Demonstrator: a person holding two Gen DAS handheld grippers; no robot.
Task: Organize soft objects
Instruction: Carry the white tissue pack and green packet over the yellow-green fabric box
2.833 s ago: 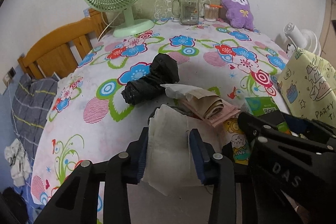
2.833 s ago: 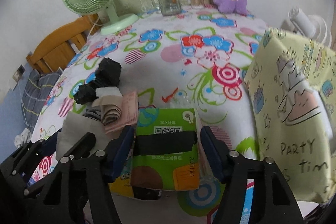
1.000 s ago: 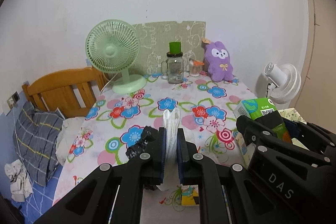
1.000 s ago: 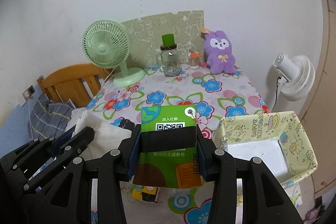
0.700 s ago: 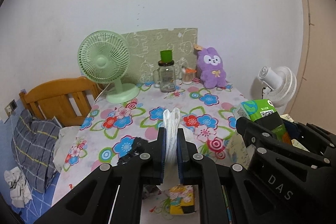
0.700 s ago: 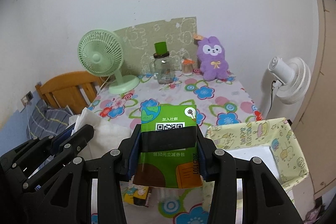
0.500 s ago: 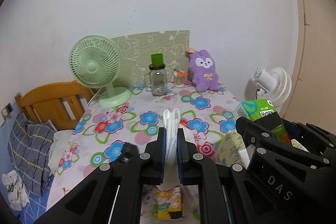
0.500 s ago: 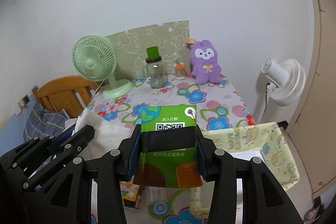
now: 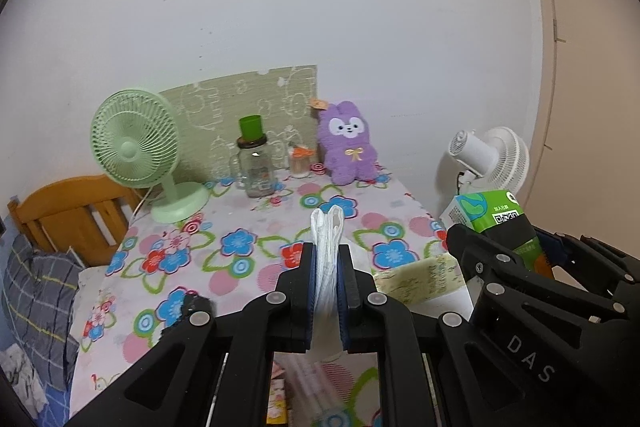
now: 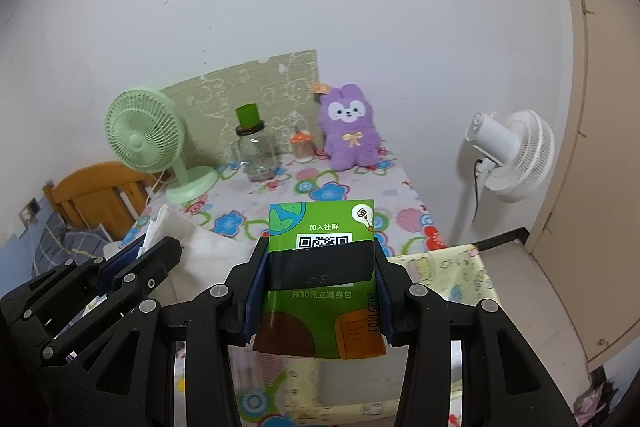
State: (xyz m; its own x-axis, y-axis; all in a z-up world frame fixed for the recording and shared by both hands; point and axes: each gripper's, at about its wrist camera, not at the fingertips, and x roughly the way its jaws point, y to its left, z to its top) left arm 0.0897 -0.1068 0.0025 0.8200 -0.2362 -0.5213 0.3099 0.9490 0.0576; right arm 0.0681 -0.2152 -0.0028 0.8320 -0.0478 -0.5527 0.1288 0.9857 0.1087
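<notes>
My left tongs (image 9: 328, 283) are clamped flat on a folded white cloth (image 9: 327, 239), held upright above the surface (image 9: 260, 227). My right tongs (image 10: 318, 291) are clamped on a green tissue pack (image 10: 320, 291), also held in the air over the near edge of the surface. A yellow patterned storage bin (image 10: 452, 267) sits just right of the pack, below it. At the far edge stand a green desk fan (image 9: 136, 155), a glass jar (image 9: 256, 167) and a purple plush rabbit (image 9: 348, 147).
</notes>
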